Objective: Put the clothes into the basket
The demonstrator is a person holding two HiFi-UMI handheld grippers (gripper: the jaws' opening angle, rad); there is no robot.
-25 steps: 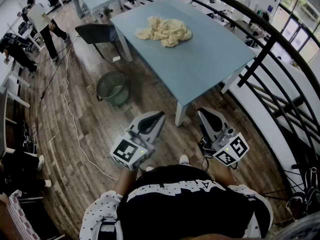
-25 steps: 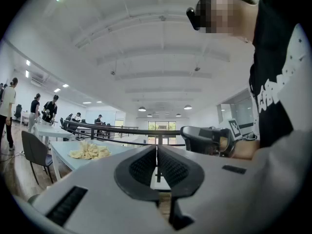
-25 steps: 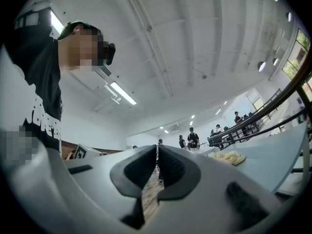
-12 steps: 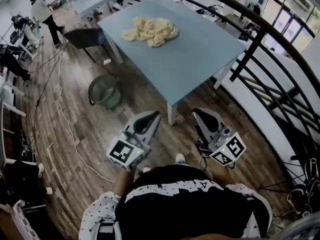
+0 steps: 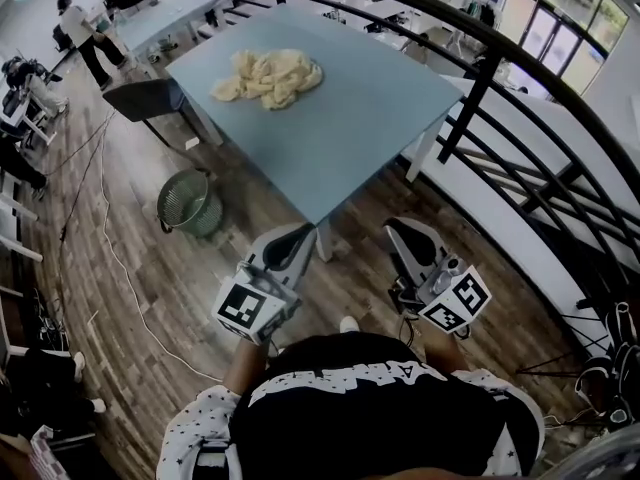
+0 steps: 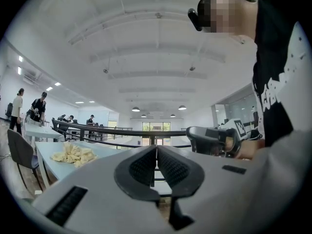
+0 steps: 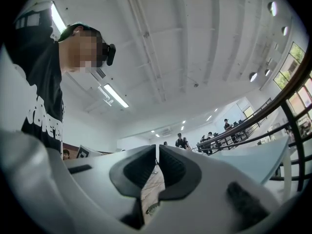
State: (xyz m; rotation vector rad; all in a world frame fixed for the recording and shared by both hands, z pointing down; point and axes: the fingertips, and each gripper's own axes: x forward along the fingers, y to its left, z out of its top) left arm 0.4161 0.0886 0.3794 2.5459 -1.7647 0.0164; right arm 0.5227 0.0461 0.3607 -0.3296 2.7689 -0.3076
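I see a pale blue desk (image 5: 360, 118) standing on a wooden plank floor (image 5: 150, 298). A dark chair (image 5: 140, 98) sits just beside its far left corner, and a thin white cable (image 5: 108, 253) snakes over the boards well to the left. A curved black railing (image 5: 462, 111) runs along the desk's right side, with tall windows (image 5: 560, 28) beyond it. Farther back I make out a second blue desk (image 5: 175, 13) with a person in a white top (image 5: 85, 33) on their feet near it, and round ceiling lights (image 6: 135, 109) hang over the hall.
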